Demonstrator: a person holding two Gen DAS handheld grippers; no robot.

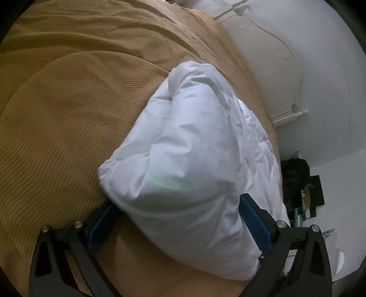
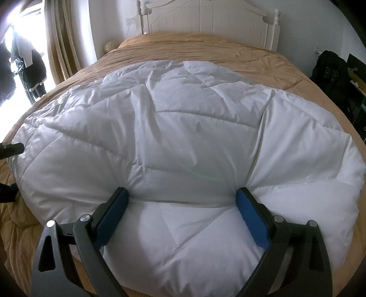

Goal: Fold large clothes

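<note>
So the white quilted duvet [image 2: 183,128] is spread over most of the tan bedspread [image 2: 217,45], filling the middle of the right wrist view, white headboard [image 2: 212,20] at the top; the right gripper [image 2: 181,201] sits at the bottom centre with its jaws wide apart, a bulge of the duvet's near edge between the blue pads [image 2: 249,217]; can't tell if they actually squeeze it; in the left wrist view the left gripper [image 1: 176,212] is also spread wide around a puffy folded end of the duvet [image 1: 183,148] at centre right, bedspread [image 1: 68,102] filling the left.

Left gripper [image 1: 180,219] jaws spread wide, right gripper [image 2: 183,205] likewise, angled downward
</note>
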